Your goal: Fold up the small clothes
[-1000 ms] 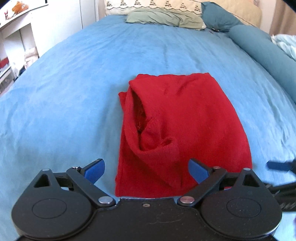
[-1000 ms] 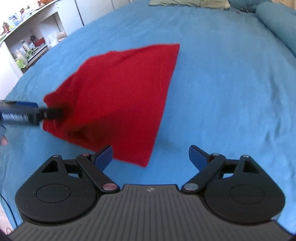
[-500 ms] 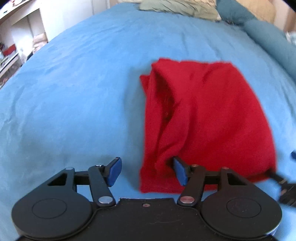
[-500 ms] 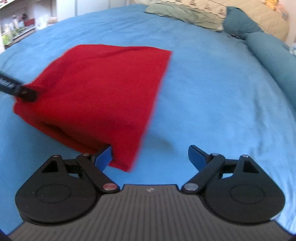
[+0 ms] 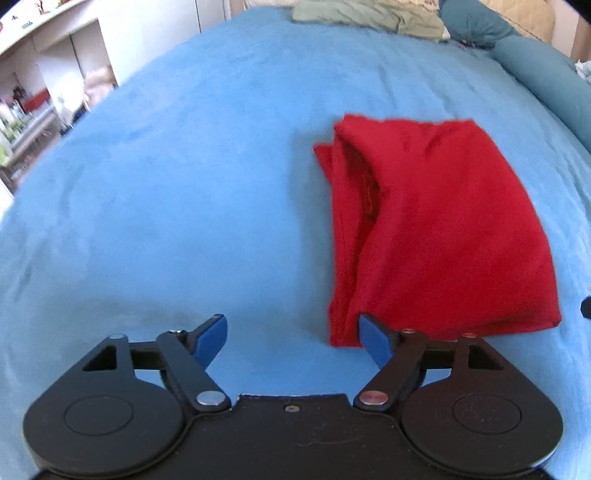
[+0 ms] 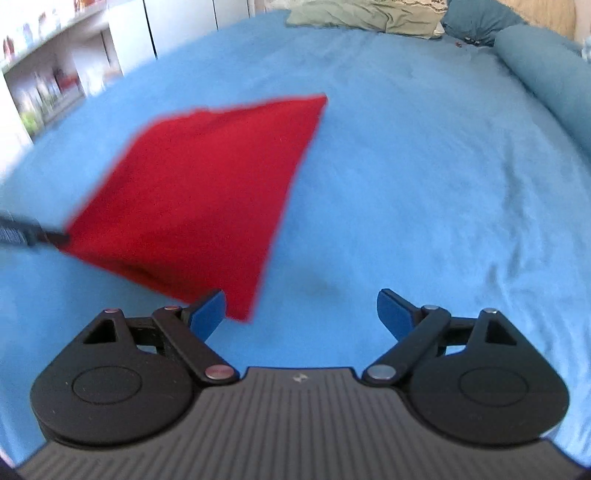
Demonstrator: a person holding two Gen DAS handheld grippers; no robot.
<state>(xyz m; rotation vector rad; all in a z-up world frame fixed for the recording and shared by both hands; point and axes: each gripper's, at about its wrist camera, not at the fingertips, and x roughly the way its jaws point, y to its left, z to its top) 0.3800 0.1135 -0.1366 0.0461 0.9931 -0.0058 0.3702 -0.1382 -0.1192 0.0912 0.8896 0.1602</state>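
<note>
A folded red garment (image 5: 436, 229) lies on the blue bedspread (image 5: 184, 166), right of centre in the left wrist view. My left gripper (image 5: 293, 341) is open and empty, its right fingertip (image 5: 373, 338) at the garment's near left corner. In the right wrist view the garment (image 6: 199, 192) lies left of centre, blurred. My right gripper (image 6: 301, 314) is open and empty, its left fingertip (image 6: 208, 312) by the garment's near right corner. The left gripper's tip (image 6: 33, 232) shows at the garment's left edge.
Pillows (image 5: 369, 14) and a teal bolster (image 5: 546, 70) lie at the bed's far end and right side. White shelves with small items (image 5: 40, 99) stand to the left of the bed. The bedspread (image 6: 424, 166) spreads wide to the garment's right.
The left gripper has slid left, so the garment now sits to its right. The right gripper has shifted a little; both stay open and the garment lies still.
</note>
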